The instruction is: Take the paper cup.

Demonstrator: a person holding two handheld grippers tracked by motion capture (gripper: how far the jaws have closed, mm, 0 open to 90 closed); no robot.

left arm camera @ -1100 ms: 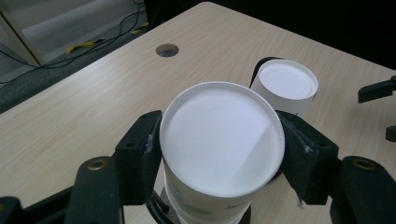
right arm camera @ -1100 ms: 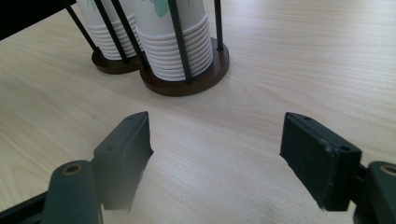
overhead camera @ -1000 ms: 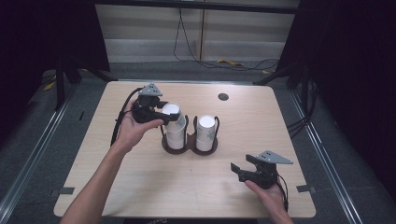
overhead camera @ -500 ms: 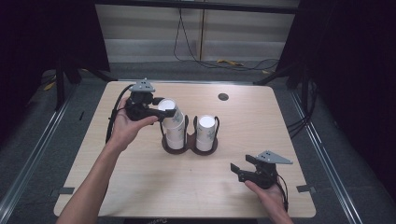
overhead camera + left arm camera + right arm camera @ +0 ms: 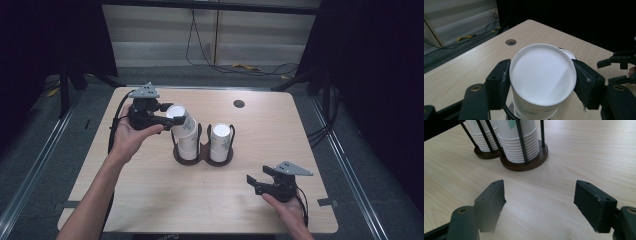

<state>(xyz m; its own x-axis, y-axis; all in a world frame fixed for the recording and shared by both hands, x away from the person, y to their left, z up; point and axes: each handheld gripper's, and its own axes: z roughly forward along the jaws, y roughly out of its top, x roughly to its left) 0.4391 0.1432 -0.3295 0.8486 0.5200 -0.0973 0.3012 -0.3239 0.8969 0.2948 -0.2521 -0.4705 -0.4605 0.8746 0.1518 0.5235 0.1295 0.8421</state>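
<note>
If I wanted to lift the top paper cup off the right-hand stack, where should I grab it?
Grip the top cup by its side wall just under its upturned base, jaws on opposite sides, coming from above. The rack's black rods fence the stack lower down, so the part standing clear above them looks easiest to reach.

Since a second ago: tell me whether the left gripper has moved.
Yes. The left gripper, shut on the top cup, has moved up and to the left, away from the holder.
</note>
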